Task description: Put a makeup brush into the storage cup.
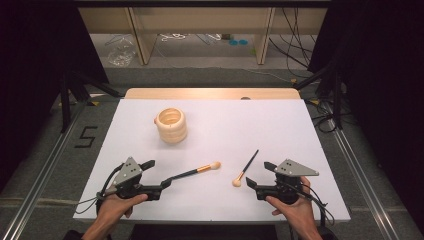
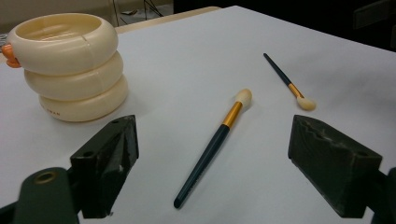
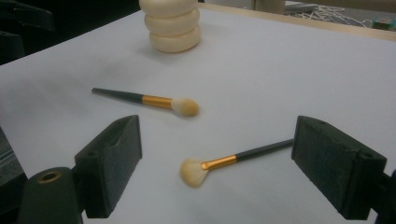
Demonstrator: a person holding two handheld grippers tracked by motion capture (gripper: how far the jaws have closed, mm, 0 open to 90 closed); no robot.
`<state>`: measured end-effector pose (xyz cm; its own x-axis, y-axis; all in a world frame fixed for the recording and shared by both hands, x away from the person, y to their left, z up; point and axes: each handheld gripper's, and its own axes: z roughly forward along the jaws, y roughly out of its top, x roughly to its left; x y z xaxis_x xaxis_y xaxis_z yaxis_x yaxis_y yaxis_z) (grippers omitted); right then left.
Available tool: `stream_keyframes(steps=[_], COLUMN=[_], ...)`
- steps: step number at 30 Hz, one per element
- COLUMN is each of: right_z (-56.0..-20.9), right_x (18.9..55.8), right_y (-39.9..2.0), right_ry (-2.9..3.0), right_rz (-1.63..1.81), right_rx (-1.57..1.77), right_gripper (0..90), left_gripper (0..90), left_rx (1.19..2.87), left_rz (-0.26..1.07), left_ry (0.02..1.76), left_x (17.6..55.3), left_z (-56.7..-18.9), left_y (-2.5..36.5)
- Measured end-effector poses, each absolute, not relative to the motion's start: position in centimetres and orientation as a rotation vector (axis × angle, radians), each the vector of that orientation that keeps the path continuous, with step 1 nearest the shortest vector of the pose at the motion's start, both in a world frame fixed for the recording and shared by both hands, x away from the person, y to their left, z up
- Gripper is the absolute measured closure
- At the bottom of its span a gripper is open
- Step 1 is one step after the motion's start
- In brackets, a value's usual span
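From the high view, the white worktop point(image 1: 280, 125) carries three things: one cream holder point(image 1: 171, 125) built like three stacked rings, and two makeup brushes. The larger brush point(image 1: 192, 173) lies left of centre with its bristles toward the middle, and its dark handle end is just beside the left gripper point(image 1: 159, 176). The smaller brush point(image 1: 246, 169) lies slanted, with its fan of bristles near the right gripper point(image 1: 259, 175). The holder stands well behind both brushes. Two hands hold the two grippers at the near edge, and both sets of jaws stand wide with nothing in them.

In the left gripper view, the left gripper point(image 2: 212, 154) stands wide apart, and the larger brush point(image 2: 212, 147) lies on the worktop between the two black jaws, touching neither. The smaller brush point(image 2: 289, 83) lies farther off to the right, and the holder point(image 2: 70, 65) stands upright at upper left.

In the right gripper view, the right gripper point(image 3: 217, 161) is equally wide and empty. The smaller brush point(image 3: 233, 161) lies between its jaws, handle running toward the right-hand one. The larger brush point(image 3: 147, 100) lies beyond, and the holder point(image 3: 172, 25) stands at the top.
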<state>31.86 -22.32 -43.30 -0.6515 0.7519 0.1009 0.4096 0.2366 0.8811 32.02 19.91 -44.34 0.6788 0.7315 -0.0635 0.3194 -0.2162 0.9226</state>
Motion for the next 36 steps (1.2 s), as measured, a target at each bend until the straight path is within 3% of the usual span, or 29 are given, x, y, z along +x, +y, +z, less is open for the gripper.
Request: stream_keyframes(steps=[18, 36], right_z=[-43.6, -43.3], right_x=[32.1, 31.9], right_y=[-22.6, -22.5], right_ry=[2.143, 2.166], right_rz=[1.401, 1.37], right_rx=[1.063, 1.05], right_gripper=[17.1, 17.4], left_gripper=[16.1, 17.6], left_rx=[1.829, 1.985], left_rz=[0.453, 0.392], left_ry=[0.815, 0.742], left_x=[33.4, 37.3], left_z=[-44.3, -44.4], left_y=[18.5, 15.0])
